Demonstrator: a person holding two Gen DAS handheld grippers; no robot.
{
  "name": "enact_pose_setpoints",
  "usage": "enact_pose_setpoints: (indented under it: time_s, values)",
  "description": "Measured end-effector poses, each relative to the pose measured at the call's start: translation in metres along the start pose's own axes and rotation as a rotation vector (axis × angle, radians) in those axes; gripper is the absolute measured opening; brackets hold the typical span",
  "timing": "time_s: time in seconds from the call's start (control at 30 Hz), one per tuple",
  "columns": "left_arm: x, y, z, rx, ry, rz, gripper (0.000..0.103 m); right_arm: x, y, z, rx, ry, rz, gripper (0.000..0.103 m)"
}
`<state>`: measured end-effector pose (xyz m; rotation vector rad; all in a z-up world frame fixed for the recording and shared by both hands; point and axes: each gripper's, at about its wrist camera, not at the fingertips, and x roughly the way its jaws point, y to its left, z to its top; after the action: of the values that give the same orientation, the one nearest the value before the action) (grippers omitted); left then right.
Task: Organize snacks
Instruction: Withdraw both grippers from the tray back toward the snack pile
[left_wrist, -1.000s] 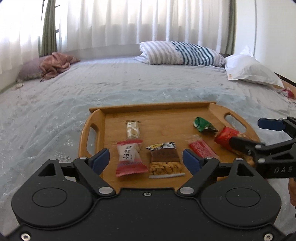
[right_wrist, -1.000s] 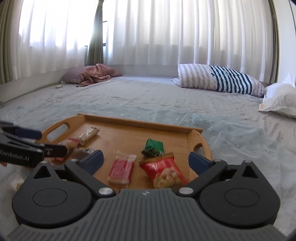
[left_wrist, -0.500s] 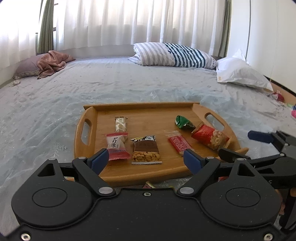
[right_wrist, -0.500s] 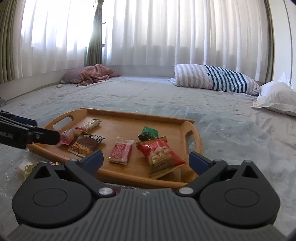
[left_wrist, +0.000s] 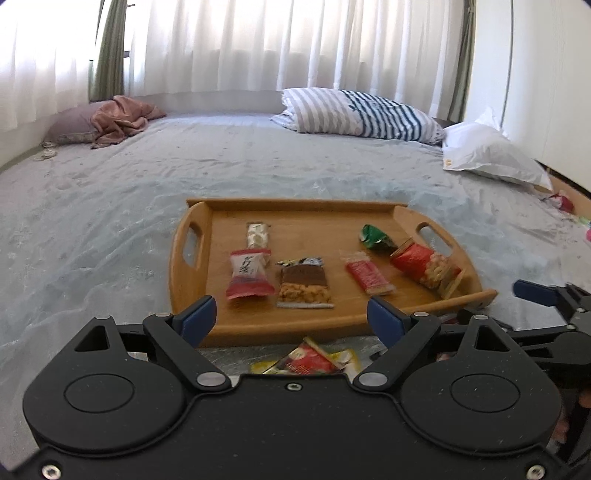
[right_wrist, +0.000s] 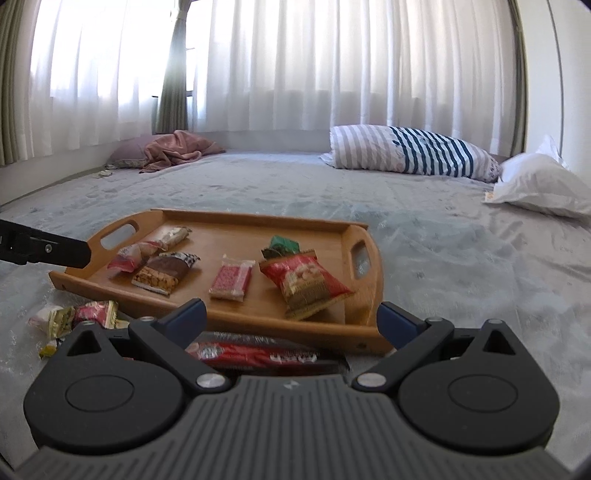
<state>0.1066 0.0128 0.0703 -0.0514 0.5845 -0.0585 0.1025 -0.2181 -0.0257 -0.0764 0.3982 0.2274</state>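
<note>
A wooden tray (left_wrist: 295, 204) lies on the bed and holds several snack packets: a white bar (left_wrist: 257, 233), a red-and-white candy (left_wrist: 248, 273), a brown peanut bar (left_wrist: 303, 284), a flat red packet (left_wrist: 367, 273), a green packet (left_wrist: 375, 238) and a red peanut bag (left_wrist: 424, 264). My left gripper (left_wrist: 291, 314) hovers open just short of the tray's near rim, with nothing between its fingers. My right gripper (right_wrist: 291, 317) is open too, near the tray's (right_wrist: 258, 216) right corner. A long red packet (right_wrist: 258, 354) lies on the bed beneath it, ungripped.
Loose snacks (right_wrist: 74, 317) lie on the grey bedspread in front of the tray, seen as red and yellow wrappers (left_wrist: 310, 360) under my left gripper. A striped pillow (left_wrist: 354, 110), a white pillow (left_wrist: 491, 155) and a pink blanket (left_wrist: 118, 122) sit far back by the curtains.
Both grippers have drawn back from the tray, which now looks smaller and farther off. The loose snacks and the long red packet on the bed have come into view.
</note>
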Motion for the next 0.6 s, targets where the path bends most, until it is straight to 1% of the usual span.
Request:
enact_pose_setpoints:
  time_s: [0.1, 0.27, 0.4, 0.47, 0.53, 0.6]
  values:
    - [0.005, 0.0, -0.009, 0.017, 0.017, 0.026, 0.088, 0.0, 0.001, -0.007, 0.0, 0.007, -0.031, 0.103]
    - [0.011, 0.003, -0.023, 0.009, 0.035, 0.01, 0.088, -0.001, 0.003, -0.02, 0.001, 0.02, -0.049, 0.103]
    - [0.017, 0.0, -0.032, 0.022, 0.043, 0.01, 0.087, 0.001, 0.004, -0.025, -0.003, 0.029, -0.063, 0.103]
    - [0.02, -0.001, -0.036, 0.027, 0.047, 0.004, 0.084, 0.003, 0.005, -0.026, -0.004, 0.034, -0.068, 0.103]
    - [0.023, -0.002, -0.038, 0.023, 0.055, -0.009, 0.078, 0.007, 0.006, -0.028, -0.005, 0.051, -0.073, 0.103]
    - [0.026, -0.002, -0.04, 0.014, 0.065, -0.028, 0.074, 0.011, 0.006, -0.031, -0.003, 0.069, -0.081, 0.103]
